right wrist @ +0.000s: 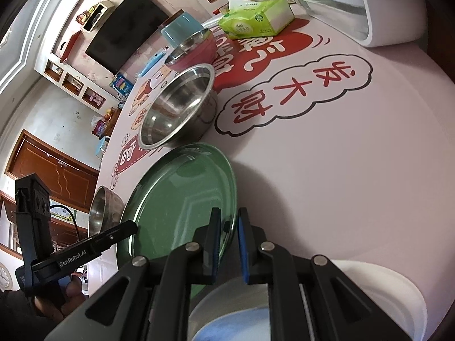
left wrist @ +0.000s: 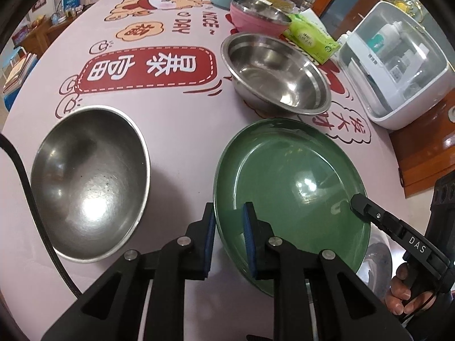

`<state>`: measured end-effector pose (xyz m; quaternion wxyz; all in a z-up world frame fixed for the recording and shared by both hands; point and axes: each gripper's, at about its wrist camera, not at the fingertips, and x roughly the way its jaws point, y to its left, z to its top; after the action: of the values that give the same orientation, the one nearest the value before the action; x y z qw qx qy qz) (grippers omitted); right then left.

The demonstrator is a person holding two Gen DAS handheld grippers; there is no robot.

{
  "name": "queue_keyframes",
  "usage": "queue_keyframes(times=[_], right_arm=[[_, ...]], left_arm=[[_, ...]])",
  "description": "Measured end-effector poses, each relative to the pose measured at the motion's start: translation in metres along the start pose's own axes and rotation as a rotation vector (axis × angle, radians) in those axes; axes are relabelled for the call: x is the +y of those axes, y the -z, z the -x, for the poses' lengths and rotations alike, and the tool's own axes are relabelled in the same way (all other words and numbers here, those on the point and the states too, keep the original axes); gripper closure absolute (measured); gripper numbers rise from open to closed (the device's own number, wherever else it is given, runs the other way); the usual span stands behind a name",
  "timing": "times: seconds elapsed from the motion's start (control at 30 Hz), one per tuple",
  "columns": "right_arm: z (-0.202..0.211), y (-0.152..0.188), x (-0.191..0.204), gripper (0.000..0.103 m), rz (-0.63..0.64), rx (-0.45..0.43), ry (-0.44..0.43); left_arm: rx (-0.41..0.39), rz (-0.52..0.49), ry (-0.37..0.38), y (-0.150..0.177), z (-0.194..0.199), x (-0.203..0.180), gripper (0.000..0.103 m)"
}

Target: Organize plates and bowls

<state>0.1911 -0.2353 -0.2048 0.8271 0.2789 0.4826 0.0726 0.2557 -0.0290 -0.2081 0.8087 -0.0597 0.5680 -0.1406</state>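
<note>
Both grippers clamp the green plate (left wrist: 287,182): left gripper (left wrist: 229,238) jaws on near-left rim, right gripper (right wrist: 229,241) jaws on opposite rim. Plate tilted above table (left wrist: 176,130). Lift evenly, keep level, clear steel bowl (left wrist: 91,182) beside and steel basin (left wrist: 275,74) beyond.

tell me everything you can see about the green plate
The green plate is round and glossy, with a raised rim and a flat centre that mirrors the room. It is empty. The left gripper pinches one side of its rim and the right gripper the opposite side. It looks tilted, raised off the pink tablecloth, though that is hard to confirm. It sits between two steel bowls, with a pale dish partly under its near edge.
</note>
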Motion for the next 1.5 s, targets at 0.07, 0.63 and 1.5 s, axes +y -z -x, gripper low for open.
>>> queue_keyframes(times=[0.07, 0.63, 1.5], right_arm=[[0.006, 0.002, 0.002, 0.092, 0.000, -0.013, 0.002], [0.072, 0.041, 0.008, 0.092, -0.026, -0.168, 0.063], [0.148, 0.135, -0.008, 0.091, -0.138, -0.308, 0.266]], left_arm=[[-0.011, -0.012, 0.005, 0.002, 0.006, -0.003, 0.086], [-0.103, -0.154, 0.089, 0.021, 0.051, -0.035, 0.086], [-0.039, -0.417, 0.201, 0.072, 0.064, -0.104, 0.086]])
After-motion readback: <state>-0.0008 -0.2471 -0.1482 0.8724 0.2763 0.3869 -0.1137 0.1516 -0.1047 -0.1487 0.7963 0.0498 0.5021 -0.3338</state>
